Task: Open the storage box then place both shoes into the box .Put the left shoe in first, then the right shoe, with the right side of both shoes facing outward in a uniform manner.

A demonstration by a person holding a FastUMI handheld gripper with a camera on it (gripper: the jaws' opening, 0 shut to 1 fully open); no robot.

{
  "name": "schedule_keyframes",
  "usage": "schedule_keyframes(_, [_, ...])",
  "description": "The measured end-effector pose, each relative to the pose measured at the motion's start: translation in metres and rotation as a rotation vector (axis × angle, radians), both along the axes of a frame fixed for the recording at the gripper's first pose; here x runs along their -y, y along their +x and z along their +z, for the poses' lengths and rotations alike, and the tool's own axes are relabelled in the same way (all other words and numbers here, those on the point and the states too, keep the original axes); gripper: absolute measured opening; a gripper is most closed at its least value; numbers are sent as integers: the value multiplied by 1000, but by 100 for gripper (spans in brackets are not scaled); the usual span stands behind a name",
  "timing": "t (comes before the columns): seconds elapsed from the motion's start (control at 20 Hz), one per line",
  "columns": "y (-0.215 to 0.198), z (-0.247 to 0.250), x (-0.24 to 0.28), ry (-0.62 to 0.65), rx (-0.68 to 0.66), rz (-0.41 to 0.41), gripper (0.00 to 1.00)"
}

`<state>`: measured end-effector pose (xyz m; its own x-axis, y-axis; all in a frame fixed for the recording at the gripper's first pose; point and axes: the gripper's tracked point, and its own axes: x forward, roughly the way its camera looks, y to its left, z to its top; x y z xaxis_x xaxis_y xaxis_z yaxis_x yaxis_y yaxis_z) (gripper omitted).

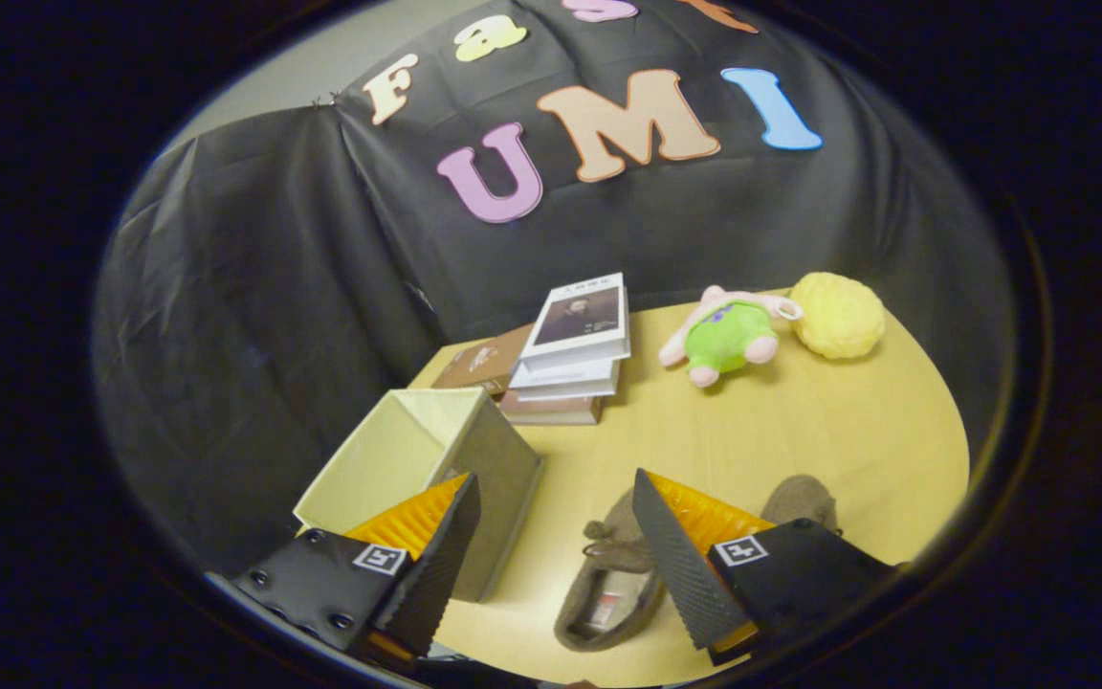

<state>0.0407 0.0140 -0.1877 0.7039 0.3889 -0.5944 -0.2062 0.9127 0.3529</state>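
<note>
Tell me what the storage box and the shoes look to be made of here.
Storage box: looks like fabric over stiff panels, matte, pale lining, soft folded rim; open-topped. Shoes: the nearer shoe, between the open gripper fingers, seems felt or wool, fuzzy grey-brown with a bow; the second shoe behind the finger looks alike. Table: smooth light wood finish, possibly laminate.

Cream-lined grey storage box [422,459], grey-brown shoes [608,584], pale wood table [800,431], green-and-pink plush toy [728,335], yellow ball [838,314], perhaps woolly

Top book [578,321] of the stack: portrait cover, title line too small to read; label inside the near shoe [606,588] blurred, unreadable.
</note>
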Motion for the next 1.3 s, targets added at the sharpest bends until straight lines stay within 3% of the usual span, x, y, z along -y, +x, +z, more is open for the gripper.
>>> schedule_keyframes(0.5, [-26, -84, 30, -79, -180, 16, 100])
schedule_keyframes(0.95, [-47, -156, 35, -179, -319, 79, 100])
schedule_keyframes(1.3, [-54, -166, 21, -162, -382, 92, 51])
